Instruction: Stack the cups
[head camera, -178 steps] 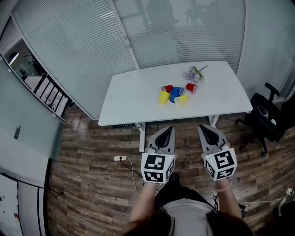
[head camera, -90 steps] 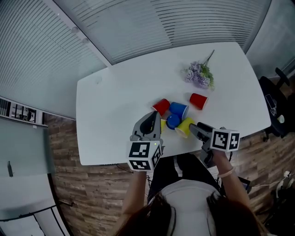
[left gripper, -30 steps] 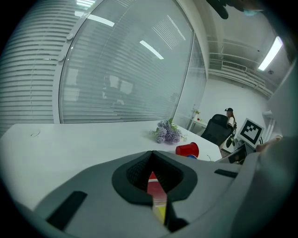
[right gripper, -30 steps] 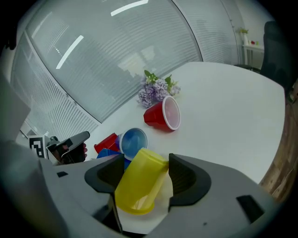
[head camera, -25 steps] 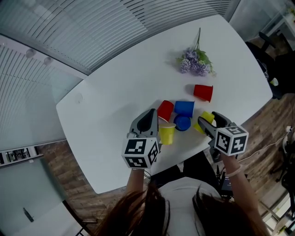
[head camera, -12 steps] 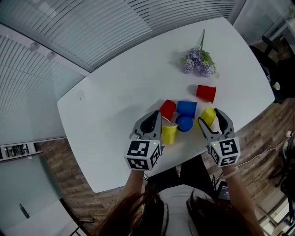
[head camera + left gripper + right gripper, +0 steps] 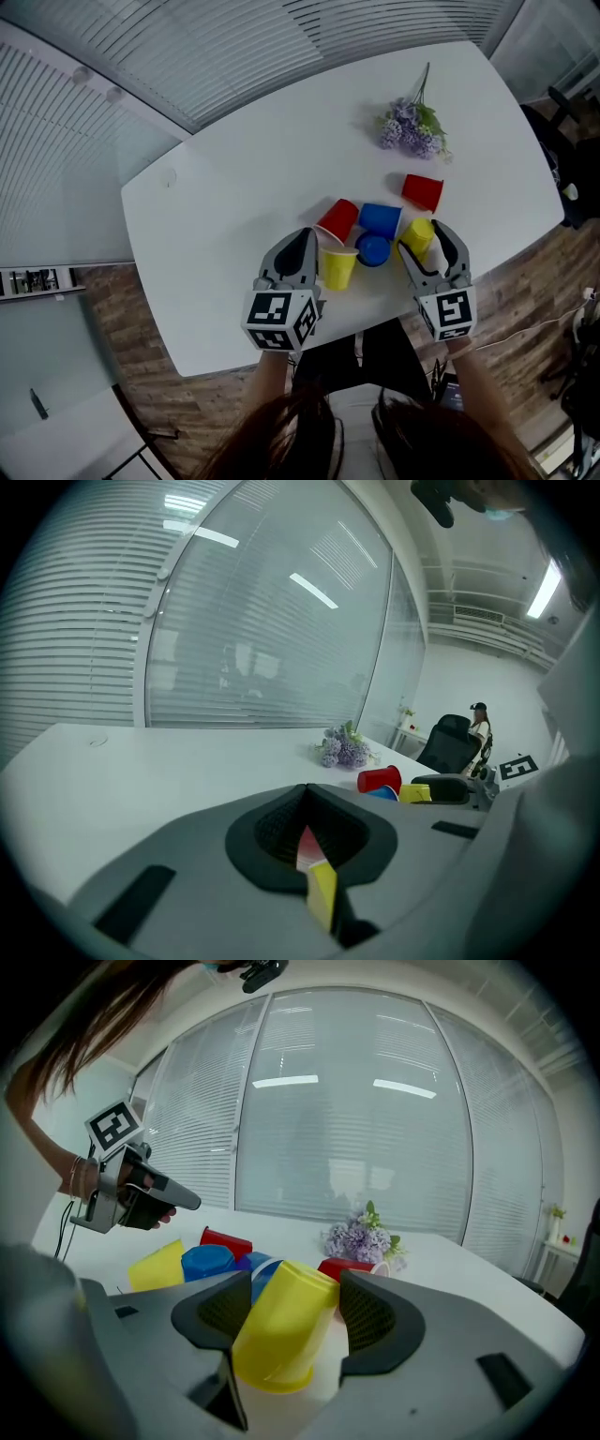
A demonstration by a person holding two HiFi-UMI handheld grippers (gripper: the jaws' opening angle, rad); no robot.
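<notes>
Several cups sit in a cluster on the white table (image 7: 234, 187). My right gripper (image 7: 424, 240) (image 7: 295, 1312) is shut on a yellow cup (image 7: 419, 234) (image 7: 281, 1335), which tilts between the pads. My left gripper (image 7: 306, 236) (image 7: 307, 803) is shut and holds nothing. A second yellow cup (image 7: 337, 267) (image 7: 157, 1265) stands just right of its tips. Beyond lie a red cup (image 7: 337, 220), a blue cup (image 7: 380, 220) on its side and another blue cup (image 7: 373, 248). A second red cup (image 7: 422, 192) lies apart, further right.
A bunch of purple flowers (image 7: 412, 131) (image 7: 361, 1237) lies on the table behind the cups. The table's near edge runs just under both grippers. A black office chair (image 7: 567, 103) stands beyond the right end of the table.
My right gripper has rolled upright, and the yellow cup between its jaws has turned with it from lying flat. The left gripper and the other cups have stayed put.
</notes>
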